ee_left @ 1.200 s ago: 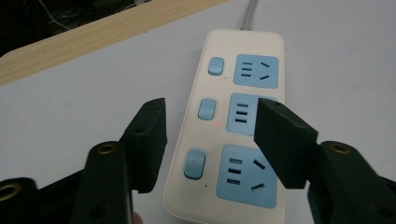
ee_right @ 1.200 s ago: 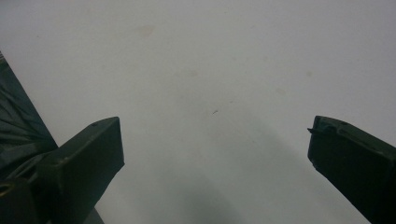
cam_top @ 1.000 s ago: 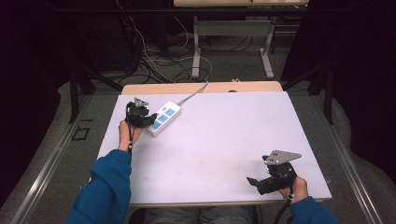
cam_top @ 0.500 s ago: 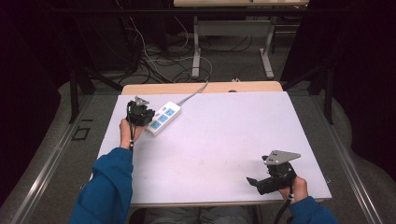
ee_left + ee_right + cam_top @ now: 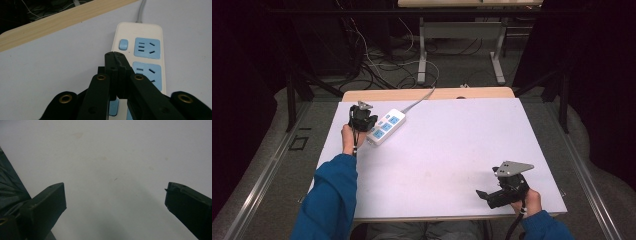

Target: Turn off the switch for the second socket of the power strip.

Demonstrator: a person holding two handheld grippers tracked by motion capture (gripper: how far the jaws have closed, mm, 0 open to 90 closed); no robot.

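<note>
A white power strip (image 5: pixel 386 126) with blue sockets lies at the back left of the white table (image 5: pixel 447 145). In the left gripper view the power strip (image 5: pixel 145 50) has a blue switch (image 5: pixel 123 44) and a grey cord leading off to the back. My left gripper (image 5: pixel 360 114) hovers at the strip's left side. In its own view the left gripper (image 5: pixel 115 55) is shut with nothing between its jaws, tips just short of the switch. My right gripper (image 5: pixel 484 195) rests near the table's front right edge. Its jaws (image 5: pixel 115 195) stand wide open over bare table.
The strip's grey cord (image 5: pixel 417 101) runs off the back edge over a wooden strip (image 5: pixel 427 93). Cables and table legs lie on the floor behind. The table's middle (image 5: pixel 452 140) is bare white surface.
My left gripper has edged slightly toward the power strip. The right gripper has barely shifted.
</note>
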